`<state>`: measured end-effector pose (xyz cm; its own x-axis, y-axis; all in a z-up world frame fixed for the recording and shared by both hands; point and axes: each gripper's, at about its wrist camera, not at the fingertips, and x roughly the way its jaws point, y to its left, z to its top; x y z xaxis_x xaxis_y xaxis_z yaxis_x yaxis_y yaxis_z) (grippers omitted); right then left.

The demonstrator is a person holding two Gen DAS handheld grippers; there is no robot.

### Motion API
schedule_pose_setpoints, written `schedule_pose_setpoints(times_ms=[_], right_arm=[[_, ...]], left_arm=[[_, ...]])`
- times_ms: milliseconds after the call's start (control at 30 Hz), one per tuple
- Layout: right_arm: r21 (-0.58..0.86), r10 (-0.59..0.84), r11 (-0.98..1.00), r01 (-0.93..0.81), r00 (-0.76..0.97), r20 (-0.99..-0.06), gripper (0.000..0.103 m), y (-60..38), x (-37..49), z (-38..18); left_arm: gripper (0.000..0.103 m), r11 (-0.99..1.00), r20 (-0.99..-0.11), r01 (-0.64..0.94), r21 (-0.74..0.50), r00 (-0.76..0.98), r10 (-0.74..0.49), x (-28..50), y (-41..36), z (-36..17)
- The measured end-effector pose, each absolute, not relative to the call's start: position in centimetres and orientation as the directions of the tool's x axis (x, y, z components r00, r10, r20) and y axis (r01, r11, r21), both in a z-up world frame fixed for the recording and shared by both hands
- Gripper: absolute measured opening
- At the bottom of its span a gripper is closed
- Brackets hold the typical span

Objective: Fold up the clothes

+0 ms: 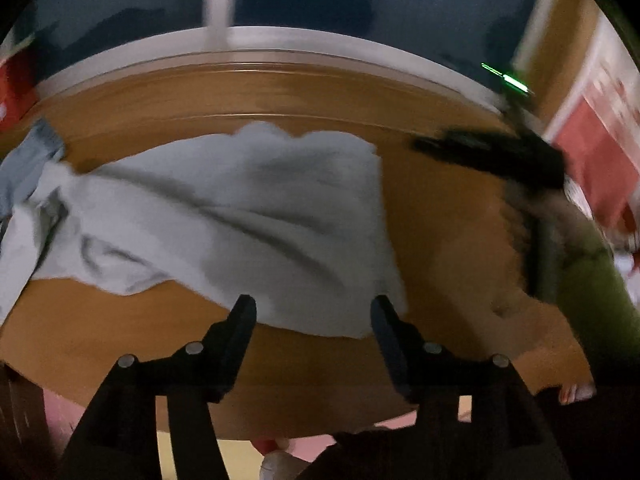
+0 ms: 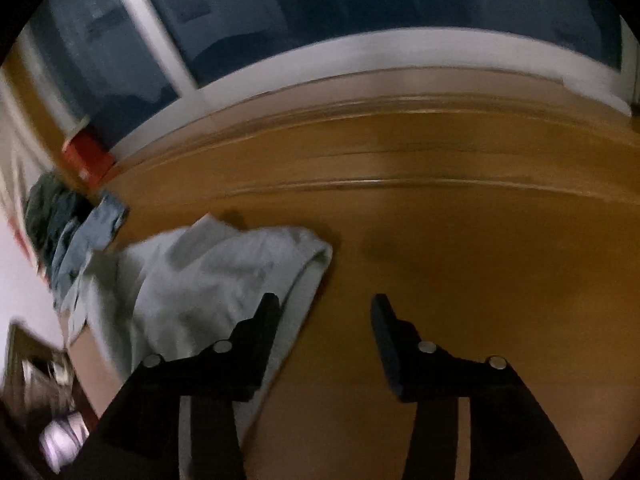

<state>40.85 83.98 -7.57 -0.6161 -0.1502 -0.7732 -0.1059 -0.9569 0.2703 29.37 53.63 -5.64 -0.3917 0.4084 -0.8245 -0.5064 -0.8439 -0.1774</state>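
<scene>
Item: pale grey garment (image 1: pixel 224 216), rumpled, laid on an orange-brown wooden table (image 1: pixel 440 240). In the left wrist view it is spread across the left and centre of the frame, its near edge reaching down between the fingertips. In the right wrist view it is seen at lower left, its rounded folded edge turned toward frame centre.

Item: left gripper (image 1: pixel 313 312), lower centre of its own view. Its jaws are held well apart; nothing is clamped, the garment's edge being seen behind the gap, below the fingertips.

Item: right gripper (image 2: pixel 325 310), lower centre of its own view. Its jaws are held apart and nothing is gripped; bare table is seen in the gap, while the left finger (image 2: pixel 260 332) overlaps the garment's edge in the picture. Contact cannot be told.

Item: further clothes (image 2: pixel 76 240), blue-grey and dark, heaped at the left of the right wrist view, touching the garment.

Item: red box (image 2: pixel 86 156), upper left, by the white window frame (image 2: pixel 360 56).

Both views are blurred.
</scene>
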Motion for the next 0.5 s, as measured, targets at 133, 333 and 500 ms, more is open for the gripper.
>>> schedule_pose_setpoints(times_ms=[133, 333, 500], right_arm=[[0.179, -0.104, -0.983, -0.049, -0.657, -0.747, 0.062, 81.6, 45.8, -6.5], [0.127, -0.185, -0.983, 0.135, -0.674, -0.715, 0.066, 73.9, 50.9, -8.6], [0.092, -0.185, -0.981, 0.172, -0.683, -0.707, 0.066, 69.3, 51.0, -10.6]], left_arm=[[0.058, -0.89, -0.83, -0.416, -0.189, -0.416, 0.371, 27.1, 50.0, -6.3], [0.058, -0.932, -0.824, -0.321, -0.169, -0.473, 0.312, 23.3, 45.2, -6.4], [0.063, -0.935, -0.82, -0.298, -0.195, -0.473, 0.322, 18.7, 41.9, -6.6]])
